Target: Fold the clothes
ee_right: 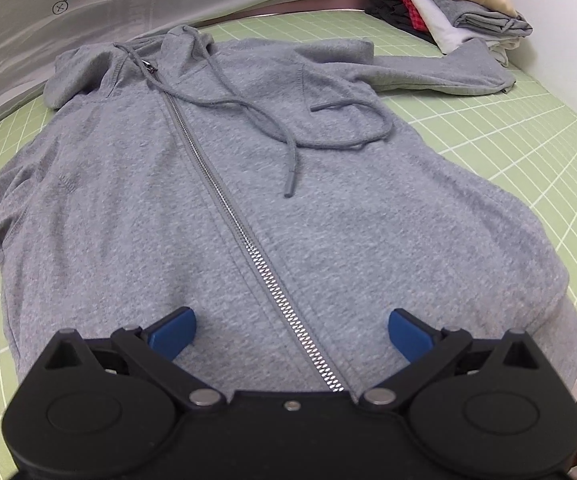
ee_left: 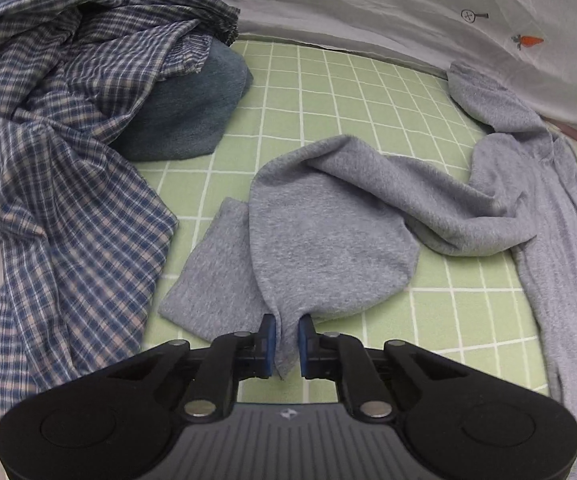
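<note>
The green gridded mat (ee_right: 508,168) covered the whole work surface, and on it the grey zip hoodie (ee_right: 248,184) lay front up, zipped, its hood toward the white sheet (ee_right: 88,4) at the back. One sleeve stretched out flat toward the stack of folded clothes (ee_right: 468,8) in the far corner. The other sleeve (ee_left: 328,236) lay crumpled and doubled over on the mat, near a heap of unfolded things: a blue plaid shirt (ee_left: 60,168) draped over a dark blue-grey garment (ee_left: 192,112).

I judged I was at the start of the hoodie's fold, gathering that loose sleeve. My left gripper (ee_left: 287,338) had its jaws pinched narrow on a pointed edge of the sleeve's fabric, the blue pads (ee_left: 269,334) pressing it from both sides. My right gripper (ee_right: 291,330) hung over the lower front with its jaws spread wide, empty, the zipper (ee_right: 224,200) running between them.

The next move, as I saw it, called for lifting the sleeve clear and laying it straight across the chest.
</note>
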`<state>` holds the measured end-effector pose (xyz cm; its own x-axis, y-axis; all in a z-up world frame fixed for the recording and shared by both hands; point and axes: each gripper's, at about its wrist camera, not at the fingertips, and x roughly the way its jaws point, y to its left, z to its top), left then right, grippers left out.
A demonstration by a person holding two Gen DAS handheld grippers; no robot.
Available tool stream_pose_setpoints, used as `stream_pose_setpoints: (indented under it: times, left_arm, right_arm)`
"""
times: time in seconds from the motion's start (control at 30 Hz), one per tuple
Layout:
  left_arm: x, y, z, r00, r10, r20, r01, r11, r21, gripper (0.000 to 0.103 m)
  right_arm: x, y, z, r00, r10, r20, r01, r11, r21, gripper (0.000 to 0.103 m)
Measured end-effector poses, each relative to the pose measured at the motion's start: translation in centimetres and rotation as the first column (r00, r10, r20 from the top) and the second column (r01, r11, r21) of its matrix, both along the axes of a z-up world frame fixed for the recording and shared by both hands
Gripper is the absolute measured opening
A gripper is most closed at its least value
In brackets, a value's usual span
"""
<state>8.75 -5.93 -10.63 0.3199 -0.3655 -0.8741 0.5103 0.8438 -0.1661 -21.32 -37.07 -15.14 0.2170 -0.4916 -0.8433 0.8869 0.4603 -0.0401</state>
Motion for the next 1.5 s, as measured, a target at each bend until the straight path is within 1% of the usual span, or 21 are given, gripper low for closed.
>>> stream_pose_setpoints:
  times: [0.07,0.17,0.23,0.3,0.37,0.5,0.57,0.63,0.77,0.87,1.03,1.07,1.13,1.17,1.2,1.27,1.3,1.33,1.37,1.4,1.5]
  left_arm:
    - [-0.7,1.3,1.2,0.998,0.007,-0.057,-0.011,0.997,-0.078,0.012]
    - [-2.4,2.5,3.2,0.998,-0.039,-0.05,0.034,0.993,-0.109,0.011]
    - [-3.0,3.9,4.1,0.997,-0.027,-0.069,0.017,0.99,-0.137,0.011]
    - [-2.8,5.5,4.7,0.995,0.033,-0.096,-0.048,0.986,-0.162,0.011]
    - [-2.3,7.1,5.4,0.991,0.099,-0.091,-0.112,0.981,-0.158,0.011]
    - [-0.2,10.2,6.5,0.969,0.243,-0.041,-0.246,0.957,-0.153,0.012]
    - [1.3,11.5,6.6,0.948,0.317,0.029,-0.311,0.941,-0.131,0.012]
    - [2.9,12.1,6.4,0.935,0.35,0.053,-0.34,0.931,-0.134,0.012]
    - [5.0,11.3,5.7,0.939,0.341,0.053,-0.332,0.934,-0.13,0.012]
    - [5.6,9.7,4.6,0.946,0.323,0.022,-0.317,0.939,-0.134,0.012]
    - [5.3,5.9,3.1,0.968,0.247,0.037,-0.24,0.962,-0.132,0.013]
    - [5.3,5.1,2.7,0.972,0.231,0.042,-0.224,0.966,-0.129,0.016]
    - [5.3,4.0,2.0,0.977,0.212,0.028,-0.208,0.972,-0.112,0.028]
    - [5.4,3.5,1.6,0.978,0.206,0.016,-0.203,0.974,-0.102,0.038]
    - [5.4,3.2,1.4,0.98,0.201,0.01,-0.199,0.975,-0.094,0.041]
    - [5.2,3.2,1.5,0.98,0.196,0.019,-0.194,0.977,-0.091,0.043]
    - [5.0,3.5,1.7,0.979,0.201,0.026,-0.198,0.976,-0.093,0.047]
    - [4.8,4.1,2.1,0.976,0.216,0.033,-0.212,0.972,-0.098,0.05]
    - [4.6,4.7,2.4,0.971,0.235,0.038,-0.23,0.967,-0.105,0.058]
    - [4.3,5.5,2.7,0.964,0.261,0.041,-0.255,0.96,-0.117,0.062]
    - [3.5,8.0,3.7,0.941,0.335,0.047,-0.325,0.935,-0.142,0.062]
  right_arm:
    - [0.0,-0.1,-0.1,1.0,0.007,0.005,-0.007,1.0,-0.002,0.103]
    - [-0.3,0.0,-0.2,1.0,0.015,0.018,-0.015,1.0,-0.006,0.103]
    - [-0.4,0.1,-0.2,0.999,0.027,0.02,-0.027,1.0,-0.009,0.103]
    - [-0.5,0.2,-0.2,0.999,0.044,0.019,-0.044,0.999,-0.011,0.103]
    - [-0.7,0.3,-0.1,0.998,0.057,0.02,-0.056,0.998,-0.008,0.103]
    - [-0.9,0.4,-0.2,0.998,0.062,0.031,-0.062,0.998,-0.007,0.103]
    - [-0.9,0.4,-0.2,0.998,0.06,0.035,-0.06,0.998,-0.01,0.103]
    - [-0.9,0.5,-0.3,0.998,0.058,0.04,-0.057,0.998,-0.017,0.103]
    - [-0.8,0.6,-0.4,0.998,0.049,0.049,-0.047,0.998,-0.028,0.103]
    - [-0.6,0.4,-0.4,0.998,0.041,0.048,-0.04,0.999,-0.025,0.103]
    - [-0.3,0.4,-0.4,0.999,0.024,0.048,-0.023,0.999,-0.028,0.103]
    - [-0.2,0.4,-0.4,0.999,0.022,0.049,-0.02,0.999,-0.03,0.103]
    - [-0.2,0.4,-0.4,0.999,0.018,0.05,-0.016,0.999,-0.031,0.103]
    - [-0.2,0.4,-0.4,0.999,0.016,0.05,-0.015,0.999,-0.032,0.103]
    - [-0.1,0.4,-0.4,0.999,0.015,0.051,-0.013,0.999,-0.032,0.103]
    - [-0.1,0.5,-0.5,0.999,0.012,0.052,-0.01,0.999,-0.033,0.103]
    - [-0.1,0.5,-0.5,0.999,0.011,0.053,-0.009,0.999,-0.034,0.103]
    - [-0.2,0.5,-0.5,0.999,0.01,0.054,-0.008,0.999,-0.035,0.103]
    - [-0.2,0.5,-0.5,0.998,0.01,0.054,-0.008,0.999,-0.036,0.103]
    - [-0.2,0.6,-0.4,0.998,0.01,0.055,-0.008,0.999,-0.036,0.103]
    - [-0.2,0.6,-0.4,0.998,0.008,0.055,-0.006,0.999,-0.038,0.103]
